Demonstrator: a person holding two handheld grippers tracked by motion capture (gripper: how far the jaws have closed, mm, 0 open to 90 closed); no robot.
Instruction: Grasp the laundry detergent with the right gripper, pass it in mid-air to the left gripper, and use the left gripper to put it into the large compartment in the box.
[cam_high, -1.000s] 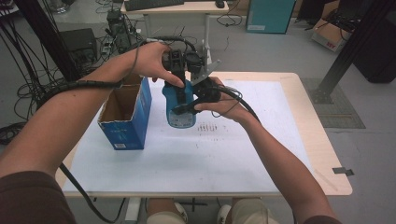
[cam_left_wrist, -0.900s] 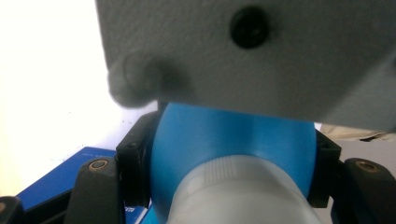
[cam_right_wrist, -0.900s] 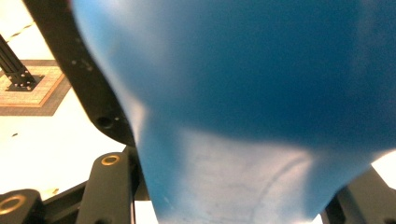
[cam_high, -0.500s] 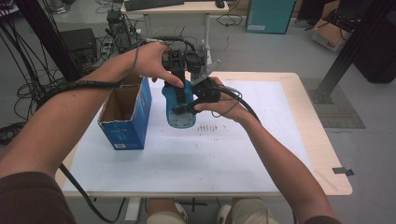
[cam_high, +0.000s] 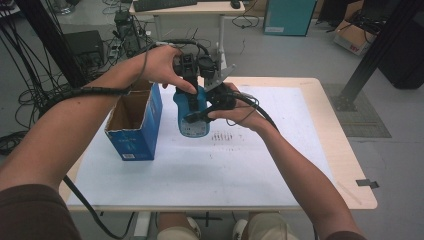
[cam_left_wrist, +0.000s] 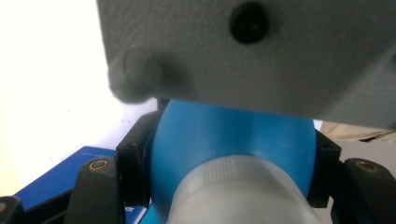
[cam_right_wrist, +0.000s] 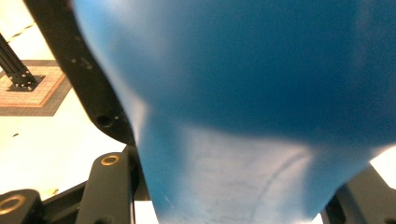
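Note:
A blue bottle (cam_high: 188, 126) with a pale end hangs above the white table (cam_high: 280, 165), held between both grippers. My left gripper (cam_high: 192, 94) comes down from above and is shut on the bottle's upper part. In the left gripper view its black jaws flank the blue bottle (cam_left_wrist: 210, 135) at the pale neck, left gripper (cam_left_wrist: 231, 145). From the right, my right gripper (cam_high: 196, 116) is shut on the bottle's body. The blue bottle (cam_right_wrist: 261, 84) looms large in the right gripper view, pressed between the jaws of the right gripper (cam_right_wrist: 233, 186).
An open blue cardboard box (cam_high: 135, 125) stands on the table left of the bottle. The grey three-cornered plate (cam_left_wrist: 257, 51) of the right gripper sits close above the left jaws. Faint dark marks (cam_high: 225, 136) lie on the white sheet under the hands.

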